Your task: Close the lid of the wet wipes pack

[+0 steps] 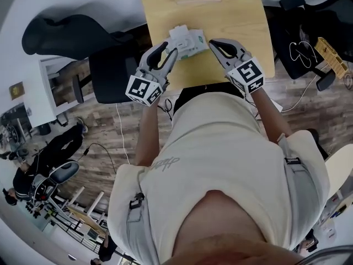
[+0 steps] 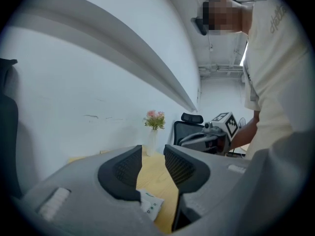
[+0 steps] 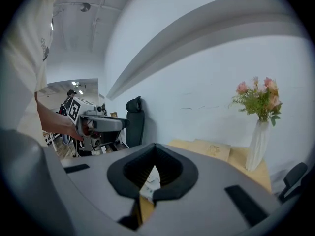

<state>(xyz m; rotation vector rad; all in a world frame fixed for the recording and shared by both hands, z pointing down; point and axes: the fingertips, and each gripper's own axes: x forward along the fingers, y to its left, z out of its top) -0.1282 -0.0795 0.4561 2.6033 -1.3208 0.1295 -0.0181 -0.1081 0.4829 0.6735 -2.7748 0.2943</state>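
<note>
Head view: the wet wipes pack (image 1: 187, 41) lies on the wooden counter (image 1: 234, 21) straight ahead of me, between my two tools. The left gripper (image 1: 169, 51) has its tips just beside the pack's left edge, and the right gripper (image 1: 214, 44) sits just off its right corner. Both are about equally near. The pack seems to run left to right with a slight skew, and a pale flap appears to stand along its far edge, which I judge to be the lid, not yet down

Left gripper view: my fingers (image 2: 129, 170) are released, with bare counter (image 2: 158, 177) showing through the gap. The pack (image 2: 150, 204) lies low and a little ahead, below the tips and not between them. Nothing is grasped

Right gripper view: my fingers (image 3: 173, 168) are clenched tip to tip on nothing. The pack (image 3: 149, 182) shows through the hollow behind the tips — it lies beyond and under them, untouched

I judge that closing means reaching over to the far side and pressing toward me — either arm could serve
</note>
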